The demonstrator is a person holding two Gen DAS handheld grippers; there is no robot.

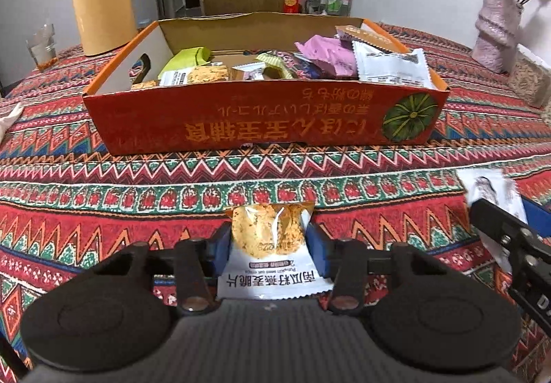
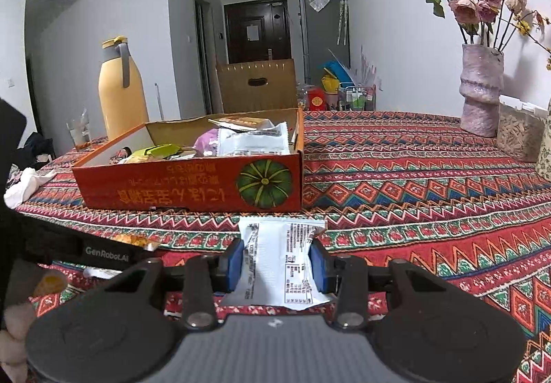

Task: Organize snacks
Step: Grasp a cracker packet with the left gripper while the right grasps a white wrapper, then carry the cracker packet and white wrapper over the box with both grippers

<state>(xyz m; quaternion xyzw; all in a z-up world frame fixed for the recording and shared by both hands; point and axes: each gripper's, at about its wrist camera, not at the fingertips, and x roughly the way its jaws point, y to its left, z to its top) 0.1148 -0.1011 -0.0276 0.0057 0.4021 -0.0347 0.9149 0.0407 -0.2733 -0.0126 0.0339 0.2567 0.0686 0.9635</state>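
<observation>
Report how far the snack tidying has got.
Done: several packets already lie in the orange cardboard box. In hand: the left gripper clamps an oat crisp packet, the right gripper a white snack packet. Left: both must go into the box; no other loose snacks visible.

Jug: yellow jug [image 2: 122, 90] standing on patterned counter [image 2: 413, 176].
Vase: pink vase [image 2: 481, 90] holding dried roses [image 2: 478, 4].

"GenRoboLAI" printed on the black hand-held gripper [image 2: 103, 254], "南瓜籽燕麦脆片" upside down on the cracker packet [image 1: 272, 252]
</observation>
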